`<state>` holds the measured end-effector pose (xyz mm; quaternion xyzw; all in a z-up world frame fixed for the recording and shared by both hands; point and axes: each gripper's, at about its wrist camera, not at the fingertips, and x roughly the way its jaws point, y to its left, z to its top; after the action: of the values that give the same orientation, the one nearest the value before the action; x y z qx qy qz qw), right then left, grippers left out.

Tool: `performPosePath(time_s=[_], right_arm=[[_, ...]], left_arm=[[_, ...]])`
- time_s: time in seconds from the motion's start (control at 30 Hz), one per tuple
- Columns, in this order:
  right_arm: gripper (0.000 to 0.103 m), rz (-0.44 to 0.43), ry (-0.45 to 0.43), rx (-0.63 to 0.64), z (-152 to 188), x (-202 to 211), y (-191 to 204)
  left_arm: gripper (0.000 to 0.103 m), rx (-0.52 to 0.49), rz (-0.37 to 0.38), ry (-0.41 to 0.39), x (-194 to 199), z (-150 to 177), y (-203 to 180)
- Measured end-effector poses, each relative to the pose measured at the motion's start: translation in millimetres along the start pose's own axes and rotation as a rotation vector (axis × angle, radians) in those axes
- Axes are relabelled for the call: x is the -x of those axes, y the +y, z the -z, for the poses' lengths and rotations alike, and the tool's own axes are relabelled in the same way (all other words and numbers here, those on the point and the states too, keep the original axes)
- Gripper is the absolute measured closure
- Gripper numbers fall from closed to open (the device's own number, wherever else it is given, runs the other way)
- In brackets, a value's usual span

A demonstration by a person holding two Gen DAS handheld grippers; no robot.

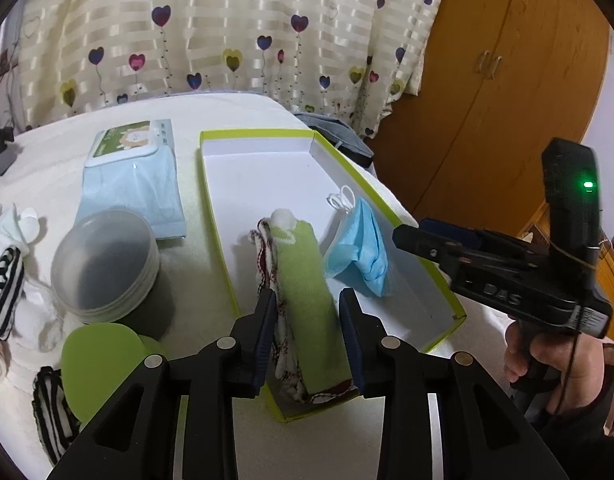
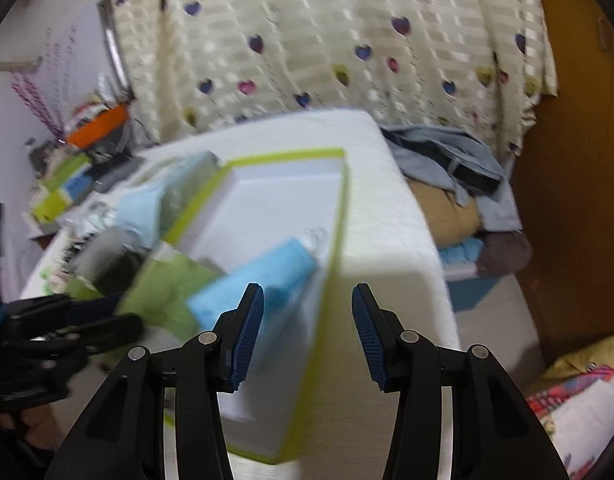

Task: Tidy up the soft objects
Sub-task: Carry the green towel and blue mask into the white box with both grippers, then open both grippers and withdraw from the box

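A shallow white box with a lime-green rim [image 1: 263, 134] lies on the white table. In it lie a green sock on a red-and-white patterned sock [image 1: 303, 272] and a folded blue face mask [image 1: 361, 248]. My left gripper [image 1: 309, 312] straddles the green sock, jaws apart, pads beside it without pinching. My right gripper [image 1: 427, 236] is at the box's right side, open and empty. In the blurred right wrist view the open right gripper [image 2: 307, 320] hovers over the box rim [image 2: 339, 216], near the mask [image 2: 259, 284].
Left of the box are a pack of blue masks [image 1: 135, 184], a clear round container [image 1: 105, 256], a green lid [image 1: 99, 364] and striped socks [image 1: 3, 288]. A heart-patterned curtain hangs behind. A wooden wardrobe [image 1: 499, 80] stands on the right. Clothes [image 2: 451, 164] are piled beyond the table.
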<state>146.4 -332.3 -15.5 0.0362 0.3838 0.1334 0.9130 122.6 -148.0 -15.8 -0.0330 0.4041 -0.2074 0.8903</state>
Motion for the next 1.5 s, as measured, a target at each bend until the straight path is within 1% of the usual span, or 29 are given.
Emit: performPosePath(time_s=[0.03, 0.07, 0.1, 0.17, 0.2, 0.27, 0.47, 0.53, 0.6, 0.67, 0.73, 0.9, 0.93, 0.97, 1.03, 1.07, 1.2, 1.4, 1.5], right_arm=[[0.079, 0.003, 0.022, -0.001, 1, -4, -2], [0.082, 0.001, 0.035, 0.000, 2, -7, -3], [0.084, 0.005, 0.052, 0.006, 3, -11, -3], [0.090, -0.003, 0.069, 0.025, 3, -14, -1], [0.091, -0.001, 0.073, 0.039, 3, -15, 1], [0.091, 0.007, 0.075, 0.066, 3, -15, 4], [0.091, -0.026, 0.085, 0.123, 8, -14, 7], [0.091, -0.041, 0.085, 0.118, 9, -13, 6], [0.091, -0.065, 0.076, 0.076, 9, -8, 0], [0.091, -0.044, 0.054, 0.072, 8, -1, 0], [0.087, -0.022, 0.024, 0.082, 7, 12, 4], [0.085, -0.014, -0.032, 0.089, 8, 40, 16], [0.083, -0.015, -0.042, 0.091, 9, 44, 18], [0.078, -0.017, -0.050, 0.097, 10, 48, 22], [0.050, -0.013, -0.065, 0.116, 14, 57, 30], [0.046, -0.011, -0.071, 0.120, 15, 61, 33], [0.046, -0.027, -0.091, 0.115, 22, 74, 46], [0.046, -0.049, -0.101, 0.125, 31, 83, 66], [0.046, -0.086, -0.100, 0.129, 36, 89, 79]], left_arm=[[0.072, 0.000, 0.001, 0.004, -1, 1, -1], [0.072, 0.000, 0.000, 0.010, -1, 3, -2], [0.072, 0.003, 0.000, 0.014, -3, 4, -2], [0.072, 0.014, -0.001, 0.025, -4, 7, -2], [0.072, 0.019, -0.002, 0.028, -4, 9, -2], [0.071, 0.023, -0.007, 0.025, -1, 12, -2], [0.071, 0.003, 0.004, 0.037, 2, 23, -12], [0.071, -0.009, -0.006, 0.032, 3, 25, -15], [0.070, -0.008, -0.008, 0.024, 6, 25, -15], [0.068, -0.009, -0.022, -0.001, 11, 22, -15], [0.067, -0.010, -0.025, -0.020, 17, 20, -15], [0.064, -0.008, -0.020, -0.067, 33, 16, -17], [0.063, -0.007, -0.019, -0.075, 36, 16, -17], [0.063, -0.005, -0.019, -0.085, 39, 16, -17], [0.063, -0.003, -0.026, -0.099, 45, 17, -18], [0.063, -0.003, -0.029, -0.107, 49, 18, -18], [0.063, -0.001, -0.051, -0.129, 63, 24, -17], [0.062, 0.027, -0.095, -0.168, 90, 40, -8], [0.063, 0.042, -0.114, -0.178, 101, 49, -1]])
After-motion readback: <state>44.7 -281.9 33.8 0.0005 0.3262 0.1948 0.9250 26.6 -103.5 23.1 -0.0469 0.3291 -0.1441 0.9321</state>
